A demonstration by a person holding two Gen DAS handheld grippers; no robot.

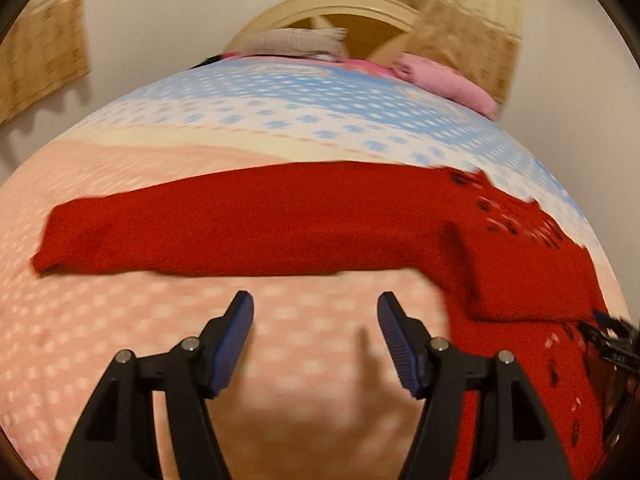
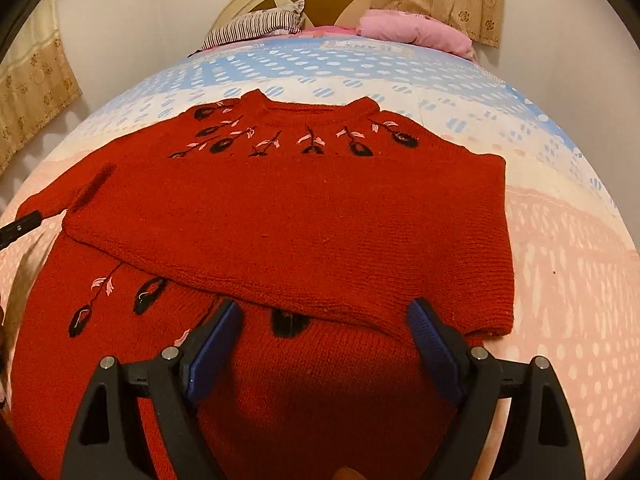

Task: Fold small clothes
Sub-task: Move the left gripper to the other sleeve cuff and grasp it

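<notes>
Bedspread (image 1: 120, 360) bare under spread left gripper (image 1: 316, 336); outstretched sleeve (image 1: 224, 232) lies crosswise just ahead; right gripper (image 2: 324, 344) spread, empty, over sweater (image 2: 288, 216).

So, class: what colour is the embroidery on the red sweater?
Black and pink on the red sweater; right wrist view shows it best.

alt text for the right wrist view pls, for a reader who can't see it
A red knitted sweater with black and pink flower embroidery lies on a bed, one sleeve folded across its chest. The right gripper hovers open over the lower part of the sweater, nothing between its blue pads. Pillows and a headboard sit beyond.
</notes>
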